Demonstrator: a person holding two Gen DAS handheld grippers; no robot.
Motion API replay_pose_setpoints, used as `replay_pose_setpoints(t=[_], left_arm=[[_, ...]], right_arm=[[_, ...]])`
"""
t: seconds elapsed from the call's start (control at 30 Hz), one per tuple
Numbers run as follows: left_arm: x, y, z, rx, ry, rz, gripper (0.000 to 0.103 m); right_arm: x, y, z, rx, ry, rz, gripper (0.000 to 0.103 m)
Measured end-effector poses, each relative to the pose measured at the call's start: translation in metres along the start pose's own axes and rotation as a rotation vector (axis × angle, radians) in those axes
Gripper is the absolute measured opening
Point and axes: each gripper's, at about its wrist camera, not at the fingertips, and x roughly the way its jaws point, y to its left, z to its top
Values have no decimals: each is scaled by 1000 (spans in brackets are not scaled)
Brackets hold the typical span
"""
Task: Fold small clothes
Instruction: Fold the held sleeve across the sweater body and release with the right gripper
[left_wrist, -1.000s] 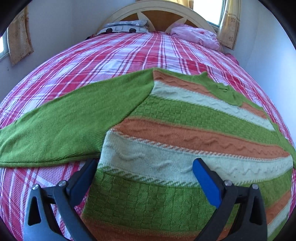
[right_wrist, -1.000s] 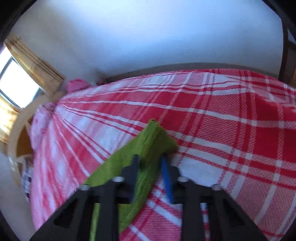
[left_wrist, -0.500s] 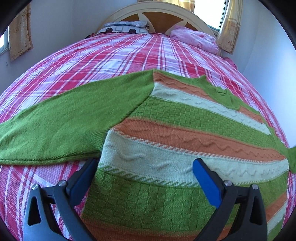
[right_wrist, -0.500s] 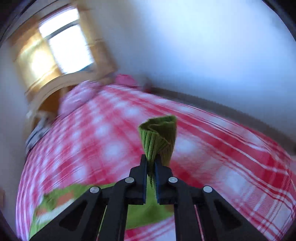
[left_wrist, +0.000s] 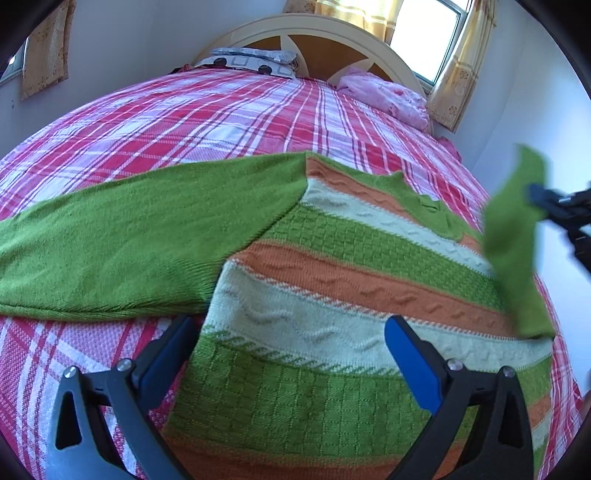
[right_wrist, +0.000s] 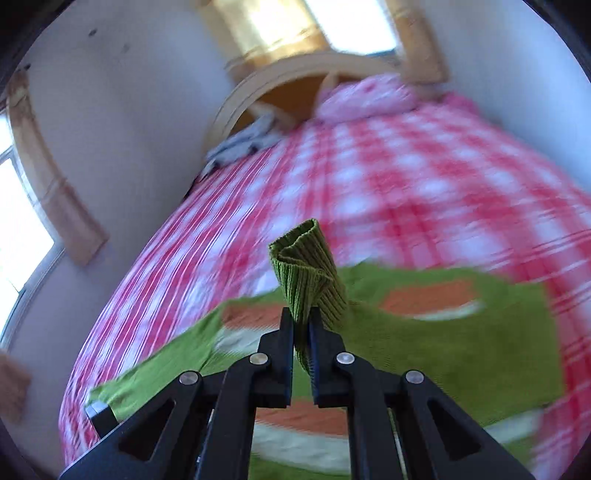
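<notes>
A knitted sweater (left_wrist: 332, 266) with green, orange and cream stripes lies flat on the bed. Its green left sleeve (left_wrist: 129, 236) stretches out to the left. My left gripper (left_wrist: 291, 354) is open and hovers just above the sweater's lower body, near the left side seam. My right gripper (right_wrist: 302, 325) is shut on the ribbed cuff (right_wrist: 306, 269) of the right sleeve and holds it up above the sweater body (right_wrist: 443, 332). In the left wrist view the lifted right sleeve (left_wrist: 513, 236) hangs at the right edge, with the right gripper (left_wrist: 535, 199) beside it.
The bed has a red and white plaid cover (left_wrist: 184, 118). A wooden arched headboard (left_wrist: 325, 40), a patterned pillow (left_wrist: 251, 59) and a pink bundle (left_wrist: 388, 96) are at the far end. White walls and curtained windows (left_wrist: 428, 37) surround the bed.
My right gripper closed on the right sleeve cuff, lifted it off the bed and swung it over towards the sweater body. My left gripper stayed open in place.
</notes>
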Motion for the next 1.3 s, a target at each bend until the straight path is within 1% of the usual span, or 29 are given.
replay_pose_setpoints(t=[0.1,0.17,0.23,0.3,0.33,0.37,0.4,0.47,0.5,0.53,0.57,0.6,0.63,0.67,0.7,0.73,0.77,0.8,0.87,0.93,0.97,1.0,1.17,1.23,1.3], left_arm=[[-1,2,0,-13,-8,-15,103],[-1,4,0,-20,-12,-24,103],[-2,5,0,-25,-15,-30,103],[-2,5,0,-27,-16,-33,103],[-2,5,0,-28,-17,-35,103],[-2,5,0,-29,-18,-36,103],[-2,6,0,-31,-19,-39,103],[-2,6,-1,-33,-20,-42,103],[-2,6,-1,-35,-21,-43,103],[-3,6,-1,-35,-20,-43,103],[-2,5,-1,-34,-20,-43,103],[-3,6,-1,-38,-23,-47,103],[-3,8,-1,-50,-27,-59,103],[-2,9,0,-56,-25,-64,103],[-2,9,-1,-51,-25,-58,103],[-2,7,-1,-43,-23,-50,103],[-1,6,0,-39,-20,-44,103],[-1,6,0,-39,-21,-46,103],[-1,6,0,-43,-22,-49,103],[0,6,0,-42,-22,-49,103],[1,4,0,-34,-17,-42,103],[1,4,0,-34,-19,-41,103],[1,8,0,-37,-19,-44,103],[1,10,0,-41,-20,-48,103],[-1,11,0,-45,-19,-48,103]], right_arm=[[40,18,-20,-20,70,59,7],[63,26,-35,-28,114,126,7],[76,35,-44,-46,131,170,7],[82,41,-51,-69,143,192,7],[88,42,-53,-66,158,227,7],[94,42,-54,-52,181,263,11],[97,41,-55,-33,207,288,10],[110,39,-59,23,295,375,11],[114,40,-62,43,326,397,14],[121,40,-66,75,370,438,23],[124,40,-68,88,384,460,26],[122,41,-67,92,382,470,26],[117,42,-65,88,373,479,26],[109,40,-61,94,342,491,26],[102,37,-58,104,310,493,26],[89,28,-54,126,231,450,26],[85,21,-49,125,186,380,26],[81,18,-50,92,169,307,26],[79,23,-57,-18,184,203,26],[85,27,-70,-77,218,150,26],[90,29,-80,-88,230,140,27],[83,23,-82,-70,193,150,27],[84,-4,-84,50,164,255,28],[80,-8,-85,72,149,279,28],[80,-6,-83,78,142,285,28]])
